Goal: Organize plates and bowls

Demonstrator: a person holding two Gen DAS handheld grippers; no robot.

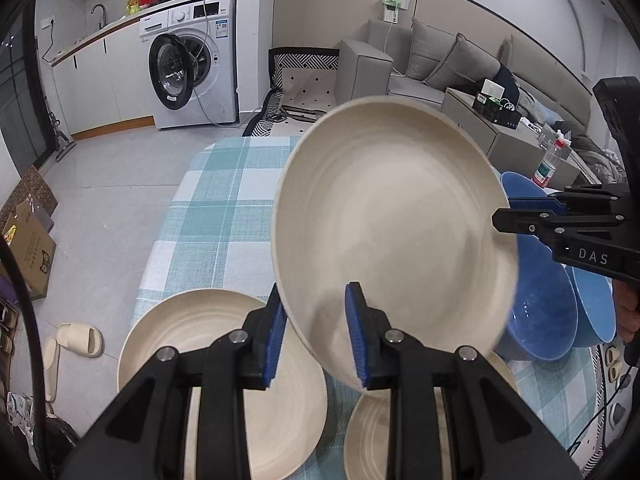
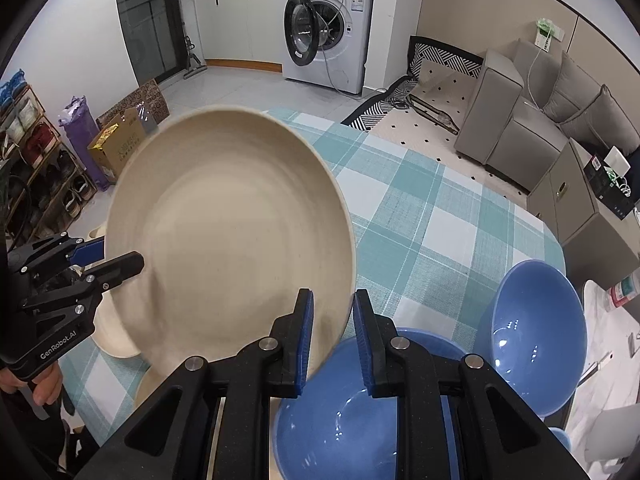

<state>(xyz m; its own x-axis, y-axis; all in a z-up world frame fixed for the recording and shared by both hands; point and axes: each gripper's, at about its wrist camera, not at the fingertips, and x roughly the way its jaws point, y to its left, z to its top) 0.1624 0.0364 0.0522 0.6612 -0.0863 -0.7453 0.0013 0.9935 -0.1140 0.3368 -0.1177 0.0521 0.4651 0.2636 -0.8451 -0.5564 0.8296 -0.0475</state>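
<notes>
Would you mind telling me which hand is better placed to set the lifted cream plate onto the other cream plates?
Left. Both grip the lifted plate, but the left tongs hang over the resting cream plates, while the right tongs hang over the blue bowls.

Beyond the claw tips, the desk (image 1: 224,208) wears a teal-and-white checked cloth. Past its far end lies a pale grey tiled floor (image 1: 112,168). Far ahead stands a white washing machine (image 1: 192,68) with its round door swung open, set beside white cabinets (image 1: 92,84) under a light countertop with a tap. To the right of it, a black-and-white patterned rug (image 1: 300,84) lies on the floor against a grey sofa (image 1: 432,64) with cushions along a beige panelled wall (image 1: 328,4). Off to the left, a shoe rack (image 2: 36,168) and cardboard boxes (image 2: 116,144) sit near a dark glass door (image 2: 148,20). Cream slippers (image 1: 80,338) lie on the floor.
</notes>
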